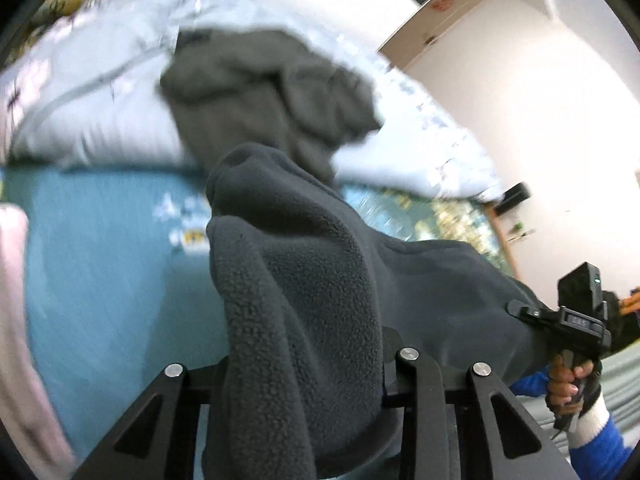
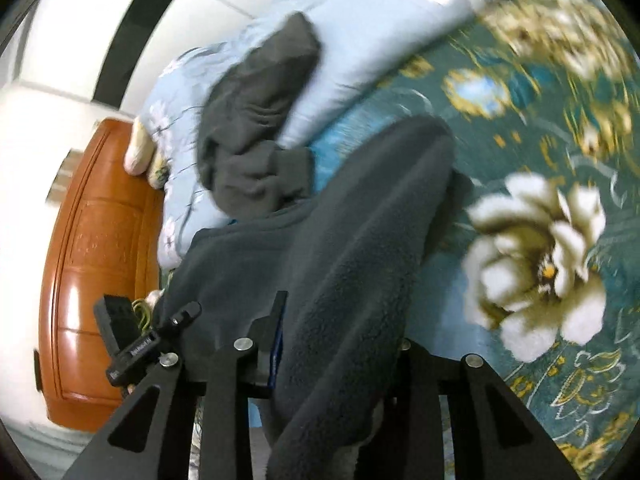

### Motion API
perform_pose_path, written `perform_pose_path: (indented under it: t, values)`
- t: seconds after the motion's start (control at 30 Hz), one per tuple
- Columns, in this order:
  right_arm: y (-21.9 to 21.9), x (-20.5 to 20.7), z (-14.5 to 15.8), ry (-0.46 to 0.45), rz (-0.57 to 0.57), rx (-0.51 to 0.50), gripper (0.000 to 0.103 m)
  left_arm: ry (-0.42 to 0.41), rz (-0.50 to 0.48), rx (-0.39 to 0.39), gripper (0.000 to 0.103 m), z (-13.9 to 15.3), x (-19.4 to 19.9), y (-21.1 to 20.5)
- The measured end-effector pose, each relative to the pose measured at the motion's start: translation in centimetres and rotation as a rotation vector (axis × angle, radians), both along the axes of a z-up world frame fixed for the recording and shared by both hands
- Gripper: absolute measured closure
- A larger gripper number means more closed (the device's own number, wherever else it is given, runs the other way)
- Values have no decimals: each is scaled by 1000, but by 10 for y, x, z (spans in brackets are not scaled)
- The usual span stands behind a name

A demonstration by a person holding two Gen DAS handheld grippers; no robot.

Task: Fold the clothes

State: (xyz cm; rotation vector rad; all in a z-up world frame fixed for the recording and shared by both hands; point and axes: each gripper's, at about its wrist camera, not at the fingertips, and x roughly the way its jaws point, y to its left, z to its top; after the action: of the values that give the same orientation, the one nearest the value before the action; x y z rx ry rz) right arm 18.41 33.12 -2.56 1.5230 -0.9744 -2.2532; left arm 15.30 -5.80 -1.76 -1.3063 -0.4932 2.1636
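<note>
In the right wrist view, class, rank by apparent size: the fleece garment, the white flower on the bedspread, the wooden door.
1. fleece garment, though nearness to the camera inflates it.
2. wooden door.
3. white flower, looks close to the door.

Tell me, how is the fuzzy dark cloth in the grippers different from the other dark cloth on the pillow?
The fleece garment hangs pinched in the left gripper and right gripper; the grey garment lies crumpled, untouched, against the pale blue pillow. The fleece garment looks nubbly and bluish-dark; the grey garment looks smoother and browner. Both are dark clothes.
</note>
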Motion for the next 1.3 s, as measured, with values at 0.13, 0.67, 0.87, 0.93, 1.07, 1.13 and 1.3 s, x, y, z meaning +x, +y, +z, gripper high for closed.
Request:
perform_pose_path:
  t: [0.13, 0.67, 0.87, 0.93, 1.07, 1.13, 1.3]
  values:
    - [-35, -6, 56, 102, 63, 14, 71, 129, 34, 17, 69, 56, 13, -51]
    - [-362, -74, 170, 383, 543, -230, 71, 363, 491, -178, 68, 187, 127, -394]
    - [-455, -58, 121, 324, 651, -272, 71, 187, 624, -110, 67, 89, 153, -468]
    - [-466, -50, 88, 260, 661, -236, 71, 89, 655, -84, 67, 43, 152, -480]
    - [-471, -39, 28, 145, 646, -170, 71, 34, 705, 49, 63, -8, 159, -487]
    - [-461, -39, 14, 112, 606, -209, 71, 64, 697, 34, 63, -1, 161, -485]
    - [-459, -41, 29, 139, 603, -212, 71, 177, 629, -56, 64, 41, 159, -470]
